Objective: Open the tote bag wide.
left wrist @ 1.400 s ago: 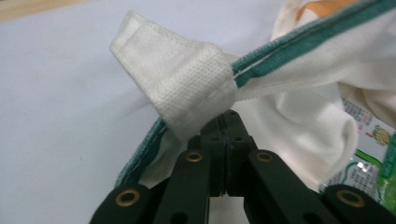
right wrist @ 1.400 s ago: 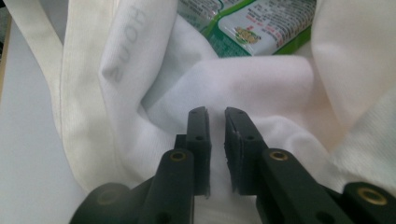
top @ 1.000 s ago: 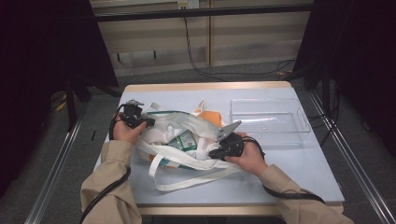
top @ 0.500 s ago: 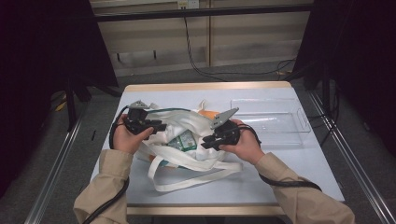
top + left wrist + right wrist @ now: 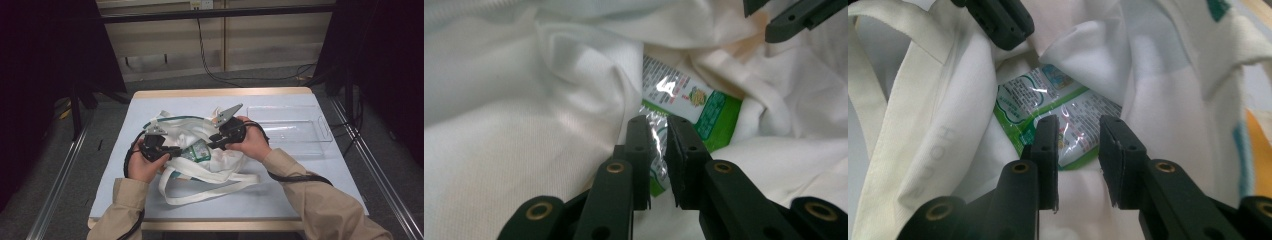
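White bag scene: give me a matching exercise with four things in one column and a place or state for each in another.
1. snack packet
2. clear tray
3. left gripper
4. right gripper

A. open above the packet
B. on the table right of the white bag
C. inside the bag's opening
D. pinching the packet's edge

Pairs: 1-C, 2-B, 3-D, 4-A

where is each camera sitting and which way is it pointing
High view: fixed above the person's side, looking forward and down on the table; both forearms, the left gripper and the right gripper meet over the white cloth bag.
Left gripper view: rides the left gripper, looking into the bag at the green snack packet, its jaws nearly closed on the packet's clear edge.
Right gripper view: rides the right gripper, jaws open over the packet.
Shared: all three show the packet and bag.
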Demonstrator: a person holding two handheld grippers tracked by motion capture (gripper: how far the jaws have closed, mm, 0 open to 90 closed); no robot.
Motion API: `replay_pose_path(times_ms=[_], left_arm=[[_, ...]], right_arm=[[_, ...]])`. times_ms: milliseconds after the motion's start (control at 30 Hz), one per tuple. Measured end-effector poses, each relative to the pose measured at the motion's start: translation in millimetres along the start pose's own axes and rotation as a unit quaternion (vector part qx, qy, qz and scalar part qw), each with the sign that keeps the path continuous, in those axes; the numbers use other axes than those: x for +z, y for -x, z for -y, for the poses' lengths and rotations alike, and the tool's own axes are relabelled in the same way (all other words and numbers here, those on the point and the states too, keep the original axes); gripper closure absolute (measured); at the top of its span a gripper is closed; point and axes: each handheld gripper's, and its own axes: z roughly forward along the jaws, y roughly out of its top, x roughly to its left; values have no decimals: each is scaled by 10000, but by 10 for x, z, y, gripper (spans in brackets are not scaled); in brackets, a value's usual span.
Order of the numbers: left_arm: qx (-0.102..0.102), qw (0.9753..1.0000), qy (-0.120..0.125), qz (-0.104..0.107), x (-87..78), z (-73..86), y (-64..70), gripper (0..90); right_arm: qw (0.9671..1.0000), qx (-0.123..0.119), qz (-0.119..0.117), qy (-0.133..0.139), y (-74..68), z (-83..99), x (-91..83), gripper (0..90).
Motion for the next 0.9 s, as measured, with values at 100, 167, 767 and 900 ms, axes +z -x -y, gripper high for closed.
replay_pose_path(times_ms=[100,167,767,900], left_arm=[[-61,10000,51,16,-5,33,17,842],[-88,10000,2,40,-16,47,17,856],[-78,9993,-286,228,13,178,105,900],[-84,9990,-332,293,2,205,111,900]], right_arm=[[10000,16,-11,-43,34,-27,102,713],[9999,109,36,-127,50,-30,164,717],[9967,273,560,-529,256,21,355,900],[9960,339,599,-562,270,43,403,900]])
